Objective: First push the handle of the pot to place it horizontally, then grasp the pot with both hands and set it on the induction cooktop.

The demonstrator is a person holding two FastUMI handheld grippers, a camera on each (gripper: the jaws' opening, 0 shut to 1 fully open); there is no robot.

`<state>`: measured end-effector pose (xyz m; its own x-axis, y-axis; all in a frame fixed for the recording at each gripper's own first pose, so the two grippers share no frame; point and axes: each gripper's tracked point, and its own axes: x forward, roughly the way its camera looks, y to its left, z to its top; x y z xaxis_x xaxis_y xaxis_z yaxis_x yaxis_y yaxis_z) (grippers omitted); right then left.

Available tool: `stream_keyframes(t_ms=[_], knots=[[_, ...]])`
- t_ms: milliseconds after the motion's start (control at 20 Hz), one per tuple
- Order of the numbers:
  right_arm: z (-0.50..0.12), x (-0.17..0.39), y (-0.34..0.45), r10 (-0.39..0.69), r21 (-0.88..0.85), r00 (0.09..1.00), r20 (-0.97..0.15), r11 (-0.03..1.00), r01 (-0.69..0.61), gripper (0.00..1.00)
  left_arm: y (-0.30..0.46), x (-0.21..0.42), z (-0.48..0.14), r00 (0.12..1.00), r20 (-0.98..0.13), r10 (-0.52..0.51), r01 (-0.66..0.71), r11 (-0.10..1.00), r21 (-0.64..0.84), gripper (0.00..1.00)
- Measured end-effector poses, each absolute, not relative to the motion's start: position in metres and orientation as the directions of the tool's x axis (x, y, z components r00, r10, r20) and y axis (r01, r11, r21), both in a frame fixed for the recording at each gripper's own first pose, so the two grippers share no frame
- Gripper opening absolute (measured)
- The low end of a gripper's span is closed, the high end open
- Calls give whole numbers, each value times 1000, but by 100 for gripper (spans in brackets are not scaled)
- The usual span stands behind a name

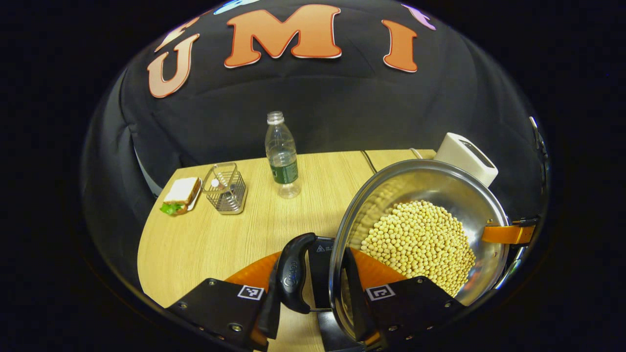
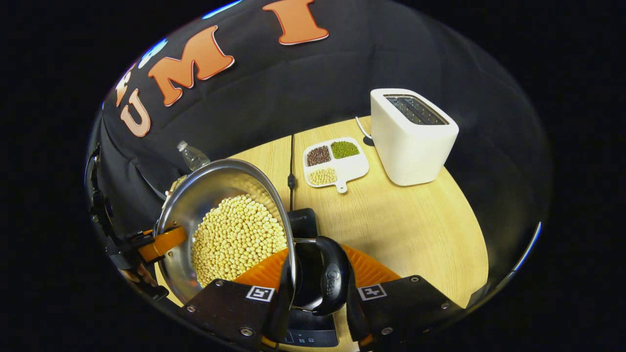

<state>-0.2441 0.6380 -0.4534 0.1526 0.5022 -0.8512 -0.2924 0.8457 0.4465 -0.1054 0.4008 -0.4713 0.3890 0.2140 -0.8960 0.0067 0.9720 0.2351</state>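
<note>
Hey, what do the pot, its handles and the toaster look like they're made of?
The pot looks like polished stainless steel: its inner wall mirrors the beans. Its handles appear to be glossy black moulded plastic, judging by the soft highlights. The toaster seems to be matte white plastic or painted metal; I can't tell which.

Left gripper [image 1: 313, 293], bottom centre: fingers straddle black pot handle [image 1: 293, 276] | steel pot [image 1: 440, 190] of pale beans [image 1: 420, 244], lower right | water bottle [image 1: 281, 155], centre | wire basket [image 1: 226, 188] and sandwich [image 1: 181, 194], left | white toaster [image 1: 465, 157], right | wooden table [image 1: 195, 244]
</note>
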Motion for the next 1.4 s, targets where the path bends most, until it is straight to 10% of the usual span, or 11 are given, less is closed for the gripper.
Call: stream_keyframes(t_ms=[750,1100,1400], knots=[[-446,-238,633,473,433,82,-877,854,-289,44,398,-101,-463,303,-927,223,-16,973,229,60],[-452,-236,630,442,399,121,-889,877,-268,57,396,-111,-465,281,-933,225,6,972,236,62],[-433,-206,626,450,403,240,-860,888,-222,75,389,-110,-447,310,-923,228,57,965,257,82]])
